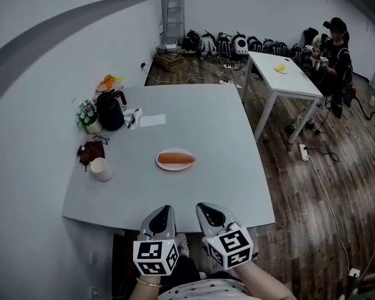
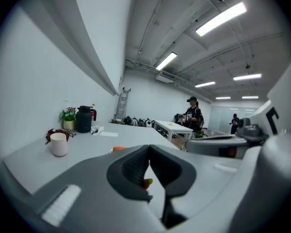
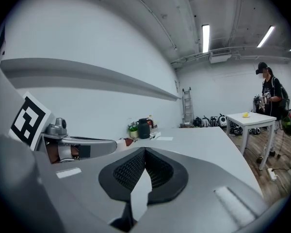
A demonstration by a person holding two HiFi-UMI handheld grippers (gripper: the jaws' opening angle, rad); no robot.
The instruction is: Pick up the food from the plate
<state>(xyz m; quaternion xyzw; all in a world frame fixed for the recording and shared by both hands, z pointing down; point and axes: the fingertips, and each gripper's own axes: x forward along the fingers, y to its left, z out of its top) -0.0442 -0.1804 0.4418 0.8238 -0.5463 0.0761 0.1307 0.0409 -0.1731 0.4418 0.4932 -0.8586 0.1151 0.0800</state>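
An orange sausage-shaped piece of food [image 1: 175, 158] lies on a small pale plate [image 1: 164, 165] in the middle of the grey table [image 1: 206, 124]. Both grippers hover side by side at the table's front edge, well short of the plate. My left gripper [image 1: 164, 211] is shut with nothing held. My right gripper [image 1: 207, 209] is shut and empty too. In the left gripper view the jaws [image 2: 149, 150] meet, and only an orange sliver of the food [image 2: 117, 149] shows above them. In the right gripper view the shut jaws [image 3: 145, 152] hide the plate.
A white cup [image 1: 101, 169] and a dark red pouch [image 1: 91, 151] sit at the table's left edge. Behind them are a black kettle [image 1: 110, 112], a flower pot [image 1: 87, 116] and a paper [image 1: 152, 120]. A white table [image 1: 281, 74] and a person [image 1: 334, 49] are far right.
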